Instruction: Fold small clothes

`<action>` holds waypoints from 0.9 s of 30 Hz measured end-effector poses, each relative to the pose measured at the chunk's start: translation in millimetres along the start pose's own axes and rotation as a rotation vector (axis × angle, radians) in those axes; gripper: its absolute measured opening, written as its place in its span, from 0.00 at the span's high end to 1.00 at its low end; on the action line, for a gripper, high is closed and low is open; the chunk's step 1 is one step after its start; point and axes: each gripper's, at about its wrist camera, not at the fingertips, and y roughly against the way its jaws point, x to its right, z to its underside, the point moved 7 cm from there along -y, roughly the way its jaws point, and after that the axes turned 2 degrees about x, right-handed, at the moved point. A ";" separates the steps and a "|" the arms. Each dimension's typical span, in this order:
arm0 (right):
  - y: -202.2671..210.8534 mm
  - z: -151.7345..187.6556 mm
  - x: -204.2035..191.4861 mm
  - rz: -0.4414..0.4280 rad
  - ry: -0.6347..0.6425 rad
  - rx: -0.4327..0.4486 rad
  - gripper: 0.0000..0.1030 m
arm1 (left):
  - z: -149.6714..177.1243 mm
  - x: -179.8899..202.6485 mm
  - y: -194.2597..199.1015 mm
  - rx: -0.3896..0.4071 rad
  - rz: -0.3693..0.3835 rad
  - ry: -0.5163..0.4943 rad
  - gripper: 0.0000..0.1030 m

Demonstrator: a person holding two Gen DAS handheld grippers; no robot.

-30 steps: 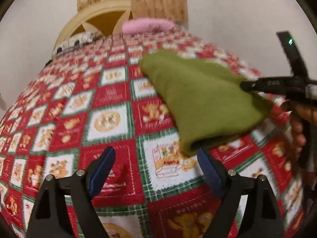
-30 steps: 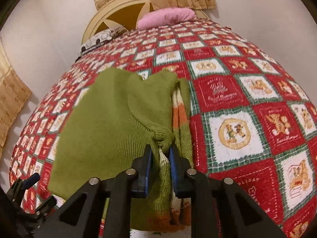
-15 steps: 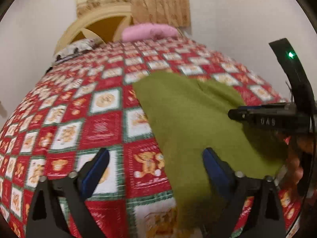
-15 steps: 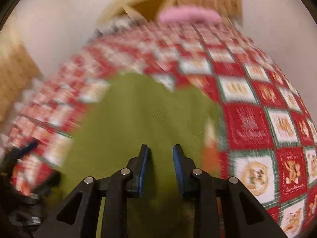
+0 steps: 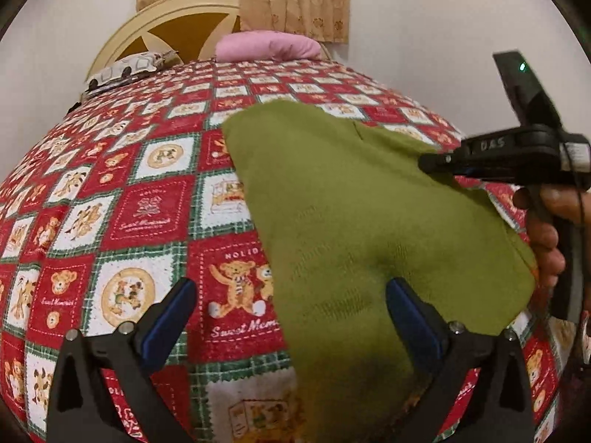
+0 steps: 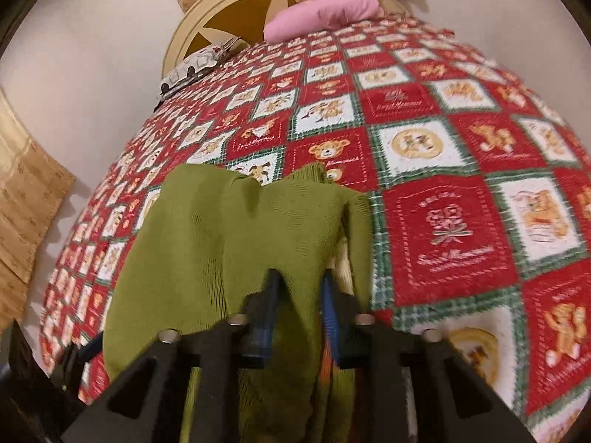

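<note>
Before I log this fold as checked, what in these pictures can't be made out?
- Green garment: its near end is cut off by the bottom edge in the left wrist view.
- Its striped underside: right wrist view, hidden by the top layer and the right gripper.
- Holding hand: cut off at the right edge, left wrist view.

Open patchwork bedspread (image 5: 147, 206) lies clear to the left of the left gripper (image 5: 291, 313); green knit garment (image 5: 351, 214) and right gripper (image 5: 436, 164) crowd its right.
</note>
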 end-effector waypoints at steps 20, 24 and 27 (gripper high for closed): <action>59.9 16.5 -58.0 -0.054 0.239 0.130 0.84 | 0.0 11.5 -2.7 -0.034 0.016 -0.014 0.00; 41.0 45.7 -53.2 0.017 0.309 0.038 0.84 | -11.0 1.4 7.2 0.006 0.009 0.018 0.00; 31.6 59.0 -29.0 0.002 0.260 0.018 0.87 | -12.0 1.9 -2.4 -0.021 0.021 0.005 0.00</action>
